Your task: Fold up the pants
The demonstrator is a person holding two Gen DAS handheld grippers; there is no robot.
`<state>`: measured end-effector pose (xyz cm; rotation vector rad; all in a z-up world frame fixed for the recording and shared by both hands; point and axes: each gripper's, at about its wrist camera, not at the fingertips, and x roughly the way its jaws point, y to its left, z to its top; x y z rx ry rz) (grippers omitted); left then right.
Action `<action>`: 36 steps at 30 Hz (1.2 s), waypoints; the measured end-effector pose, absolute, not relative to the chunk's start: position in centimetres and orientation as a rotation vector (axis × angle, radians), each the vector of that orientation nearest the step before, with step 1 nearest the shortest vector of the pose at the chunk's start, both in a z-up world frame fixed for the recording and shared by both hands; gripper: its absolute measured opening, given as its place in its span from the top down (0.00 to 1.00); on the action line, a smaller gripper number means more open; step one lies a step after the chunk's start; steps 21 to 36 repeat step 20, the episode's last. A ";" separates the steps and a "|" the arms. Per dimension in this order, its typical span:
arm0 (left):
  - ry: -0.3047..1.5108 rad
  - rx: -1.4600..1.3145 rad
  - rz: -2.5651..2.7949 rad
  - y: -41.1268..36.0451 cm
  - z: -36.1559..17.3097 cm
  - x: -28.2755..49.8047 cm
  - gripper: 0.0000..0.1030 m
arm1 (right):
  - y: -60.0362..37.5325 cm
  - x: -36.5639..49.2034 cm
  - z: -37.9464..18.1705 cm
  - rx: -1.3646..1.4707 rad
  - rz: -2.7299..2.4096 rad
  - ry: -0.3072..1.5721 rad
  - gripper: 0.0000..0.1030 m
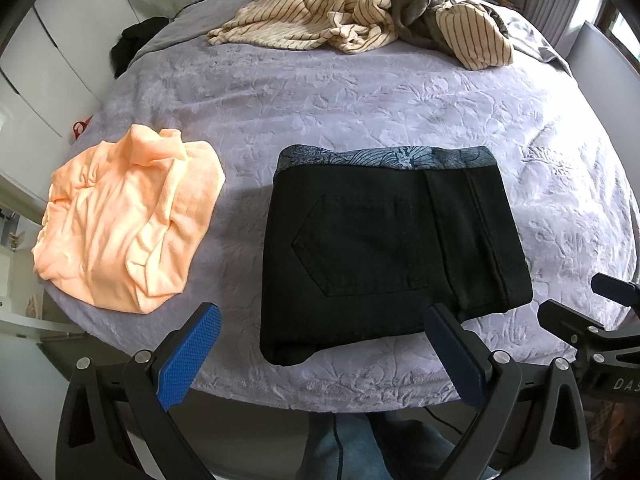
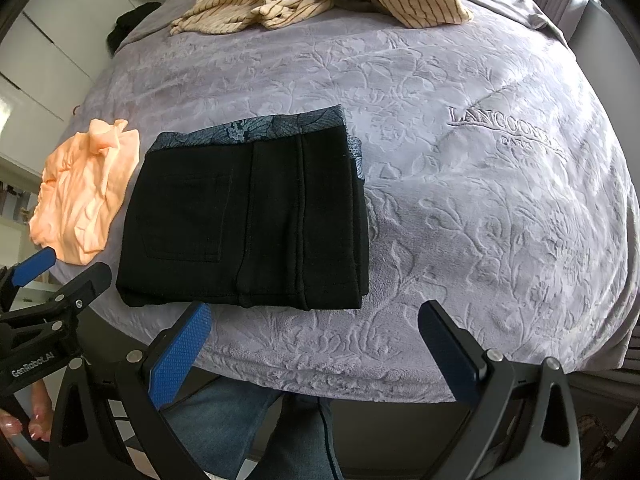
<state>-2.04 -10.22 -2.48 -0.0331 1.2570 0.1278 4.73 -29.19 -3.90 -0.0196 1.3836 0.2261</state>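
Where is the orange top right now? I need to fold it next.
In both views the orange top lies crumpled on the bed's near left edge, just left of the folded black pants, not touching them.

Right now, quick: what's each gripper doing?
Left gripper: open, holding nothing, just short of the folded black pants.
Right gripper: open, holding nothing, clear of the pants.

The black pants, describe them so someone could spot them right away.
On the lavender embossed bedspread, near its front edge, the black pants lie folded into a neat rectangle. Unlike the crumpled orange top beside them and the striped heap behind, they show a blue-patterned waistband.
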 end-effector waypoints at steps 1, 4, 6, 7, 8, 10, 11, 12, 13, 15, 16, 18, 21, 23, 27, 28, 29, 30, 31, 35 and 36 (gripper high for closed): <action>1.257 -0.033 0.126 -10.3 -2.5 -2.0 0.01 | -29.2 4.8 -3.9 -0.024 0.226 1.384 0.00; 1.258 -0.030 0.127 -10.5 -2.5 -2.0 0.01 | -29.1 4.9 -4.0 -0.040 0.223 1.385 0.00; 1.261 -0.029 0.126 -10.6 -2.6 -2.0 0.01 | -29.1 5.0 -4.0 -0.052 0.223 1.384 0.00; 1.262 -0.028 0.124 -10.6 -2.6 -1.9 0.01 | -29.0 5.0 -4.0 -0.058 0.221 1.383 0.00; 1.263 -0.027 0.124 -10.6 -2.6 -1.9 0.01 | -29.0 5.1 -4.0 -0.066 0.220 1.382 0.00; 1.262 -0.024 0.125 -10.7 -2.7 -1.9 0.01 | -28.9 5.2 -3.9 -0.076 0.221 1.378 0.00; 1.262 -0.024 0.125 -10.8 -2.7 -1.9 0.01 | -28.9 5.2 -3.9 -0.080 0.222 1.377 0.00; 1.261 -0.023 0.124 -10.8 -2.7 -1.9 0.01 | -28.9 5.2 -3.9 -0.082 0.223 1.377 0.00; 1.258 -0.025 0.124 -10.8 -2.7 -1.9 0.01 | -28.9 5.3 -4.0 -0.083 0.224 1.378 0.00; 1.250 -0.029 0.119 -10.8 -2.5 -2.0 0.01 | -28.9 5.3 -4.0 -0.083 0.225 1.379 0.00; 1.238 -0.034 0.112 -10.8 -2.3 -2.0 0.01 | -28.9 5.3 -4.0 -0.084 0.225 1.380 0.00; 1.223 -0.039 0.099 -10.9 -2.1 -2.1 0.01 | -28.9 5.5 -4.1 -0.086 0.229 1.383 0.00; 1.224 -0.032 0.099 -11.0 -2.1 -2.0 0.01 | -28.8 5.6 -4.2 -0.090 0.229 1.385 0.00; 1.224 -0.032 0.099 -11.0 -2.1 -2.0 0.01 | -28.8 5.6 -4.2 -0.090 0.229 1.385 0.00; 1.224 -0.032 0.099 -11.0 -2.1 -2.0 0.01 | -28.8 5.6 -4.2 -0.090 0.229 1.385 0.00; 1.224 -0.032 0.099 -11.0 -2.1 -2.0 0.01 | -28.8 5.6 -4.2 -0.090 0.229 1.385 0.00; 1.224 -0.032 0.099 -11.0 -2.1 -2.0 0.01 | -28.8 5.6 -4.2 -0.090 0.229 1.385 0.00; 1.224 -0.032 0.099 -11.0 -2.1 -2.0 0.01 | -28.8 5.6 -4.2 -0.090 0.229 1.385 0.00; 1.224 -0.032 0.099 -11.0 -2.1 -2.0 0.01 | -28.8 5.6 -4.2 -0.090 0.229 1.385 0.00; 1.224 -0.032 0.099 -11.0 -2.1 -2.0 0.01 | -28.8 5.6 -4.2 -0.090 0.229 1.385 0.00; 1.224 -0.032 0.099 -11.0 -2.1 -2.0 0.01 | -28.8 5.6 -4.2 -0.090 0.229 1.385 0.00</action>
